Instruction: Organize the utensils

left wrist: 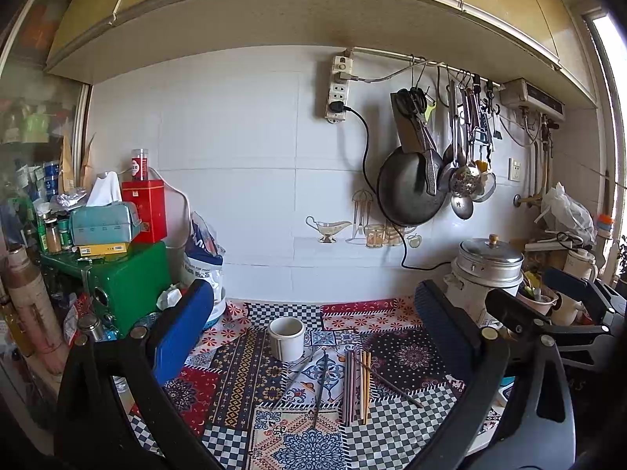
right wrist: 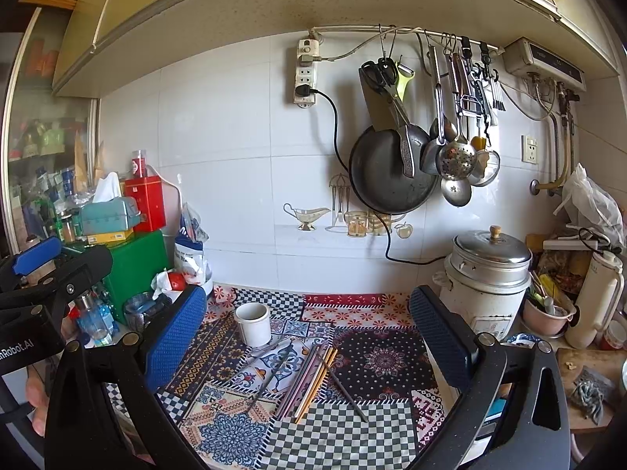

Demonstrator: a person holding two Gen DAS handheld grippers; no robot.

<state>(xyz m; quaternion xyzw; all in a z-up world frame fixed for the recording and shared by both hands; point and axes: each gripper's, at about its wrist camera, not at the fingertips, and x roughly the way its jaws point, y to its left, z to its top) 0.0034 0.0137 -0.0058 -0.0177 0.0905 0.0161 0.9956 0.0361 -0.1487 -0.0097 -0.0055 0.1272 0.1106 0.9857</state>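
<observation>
Patchwork-print cloth [left wrist: 243, 368] covers the bench, red/navy/checker panels.

Item 1: white ceramic cup [left wrist: 287, 337], upright, mid-bench toward the wall. Interior mostly hidden by the rim; nothing sticks out above it.

Item 2: chopsticks [left wrist: 357, 385], loose bundle lying flat just in front and to the right of the cup, approx. parallel; pale wood and darker sticks mixed. One dark stick [left wrist: 392, 384] lies crossed over the bundle at an angle. Further dark thin sticks [left wrist: 320, 387] lie just left of the bundle, fanned, nearest ends close to the cup base. None in the cup.

Item 3: rice cooker [right wrist: 486, 286], white body, metal lid w/ wood knob, closed, right rear of bench. Contents not visible.

Item 4: pink bowl [right wrist: 546, 319] beside the cooker, holding assorted small utensils, types unclear.

Item 5: green box [left wrist: 129, 278] at left, stacked w/ tissue box [left wrist: 102, 221] and red tin [left wrist: 145, 211].

Left claw [left wrist: 313, 321]: blue-padded fingers spread wide, nothing between them, held above the bench w/ cup and chopsticks framed in the gap.

Right claw [right wrist: 307, 327]: likewise wide apart, empty, above the same spot.
</observation>
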